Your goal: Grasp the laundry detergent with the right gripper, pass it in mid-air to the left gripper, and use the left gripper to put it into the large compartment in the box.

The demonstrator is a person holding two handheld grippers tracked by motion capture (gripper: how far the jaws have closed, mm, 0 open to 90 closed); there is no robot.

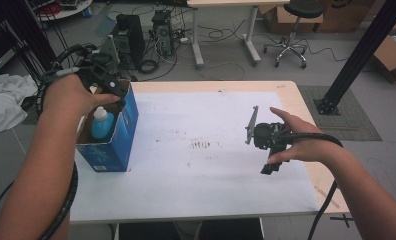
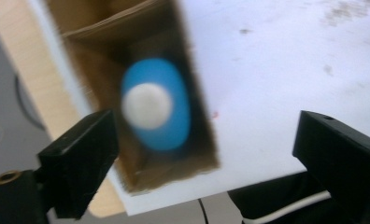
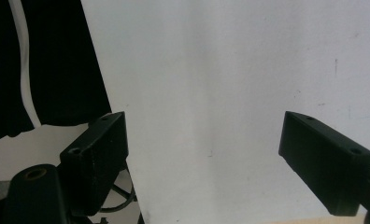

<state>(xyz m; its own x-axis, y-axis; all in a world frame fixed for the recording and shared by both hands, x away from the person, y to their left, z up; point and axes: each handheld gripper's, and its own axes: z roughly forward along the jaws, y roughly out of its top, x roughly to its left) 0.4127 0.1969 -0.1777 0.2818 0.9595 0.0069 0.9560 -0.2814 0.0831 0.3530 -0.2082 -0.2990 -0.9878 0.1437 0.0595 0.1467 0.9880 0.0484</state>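
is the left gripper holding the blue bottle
No, the left gripper hangs open above the box, and the bottle stands inside it, clear of both jaws.

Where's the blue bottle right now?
The blue bottle stands inside the open blue box at the table's left edge in the high view, just below the left gripper.

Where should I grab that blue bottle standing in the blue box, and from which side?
Probably by the white cap and the neck under it, coming straight down from above. The blue bottle stands upright inside the open-topped blue box, whose walls screen its body from the sides. The left gripper is above it with open jaws, so it looks best placed.
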